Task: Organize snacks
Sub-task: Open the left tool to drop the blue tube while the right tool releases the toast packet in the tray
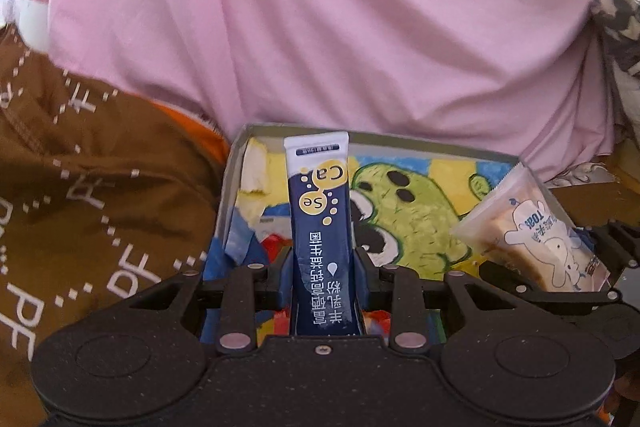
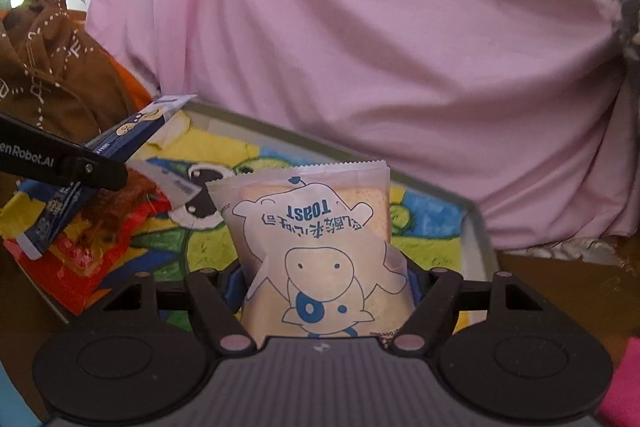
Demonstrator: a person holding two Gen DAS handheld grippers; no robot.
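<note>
Pinching a navy sachet (image 1: 322, 227) between its fingers, the left gripper (image 1: 323, 267) is seen over the near left part of the tray (image 1: 440, 143); the sachet is held upright with its white sealed end pointing away from the camera. In the right wrist view the same sachet (image 2: 120, 141) is seen tilted above the tray's left side. A toast packet (image 2: 320, 251) is clamped between the fingers of the right gripper (image 2: 326, 283), its cow print upside down and its serrated seal at the far end; it is held over the near right part of the tray (image 2: 476, 227). From the left wrist view this packet (image 1: 536, 235) is seen at the tray's right edge. The tray floor is covered by a bright cartoon drawing. A red wrapper (image 2: 76, 267) lies at the tray's near left corner, and a pale yellow cake piece (image 1: 254, 169) is seen against its far left wall. Beyond the tray a pink sheet (image 1: 320, 27) is heaped; left of the tray lies a brown cloth (image 1: 80, 187) with white lettering.
</note>
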